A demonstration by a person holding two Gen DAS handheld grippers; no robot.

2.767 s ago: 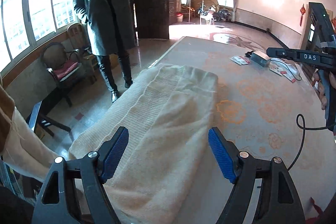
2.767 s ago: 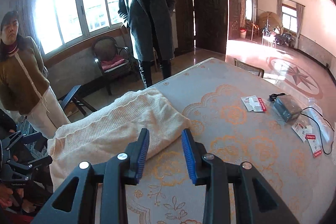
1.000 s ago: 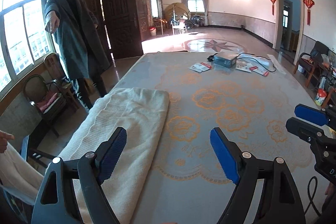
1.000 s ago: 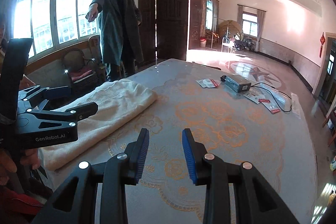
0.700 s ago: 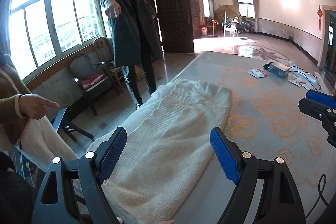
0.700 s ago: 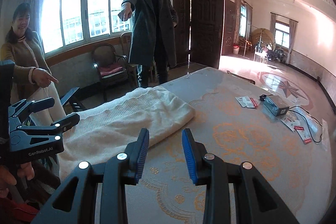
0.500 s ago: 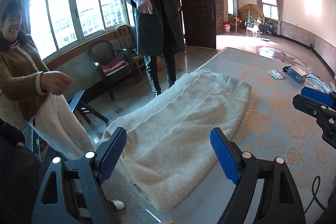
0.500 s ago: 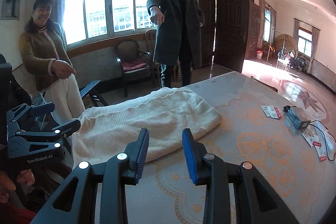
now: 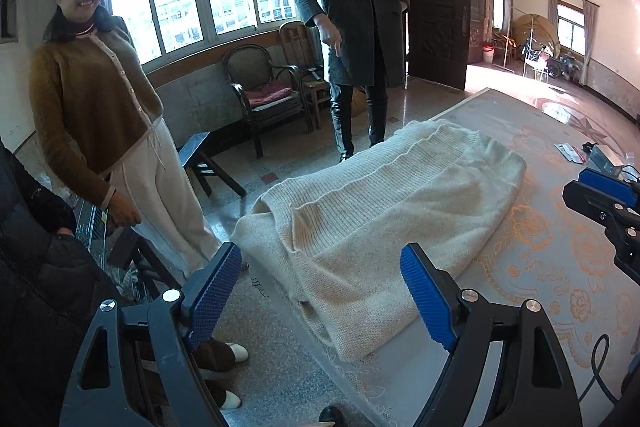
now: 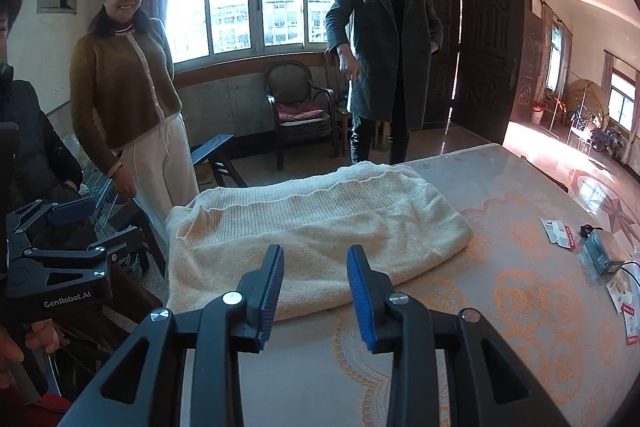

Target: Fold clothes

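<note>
A cream knitted sweater [image 9: 392, 215] lies folded lengthwise along the table's left edge; it also shows in the right wrist view [image 10: 312, 231]. My left gripper [image 9: 320, 291] is wide open and empty, held above the sweater's near end. My right gripper [image 10: 314, 287] is open with a narrower gap and empty, just short of the sweater's near long edge. The right gripper shows at the right edge of the left wrist view [image 9: 604, 199]. The left gripper shows at the left of the right wrist view [image 10: 60, 251].
The table [image 10: 500, 327] has a grey cloth with orange flowers. A small dark box [image 10: 600, 253], cable and cards [image 10: 558, 233] lie at its far right. A woman [image 10: 128, 87] and a man [image 10: 384, 39] stand beyond the table's edge, near chairs [image 10: 298, 115].
Both grippers have swung left, so the sweater's near end and the two bystanders have come into view. Both grippers stay open and empty. The sweater has not moved.
</note>
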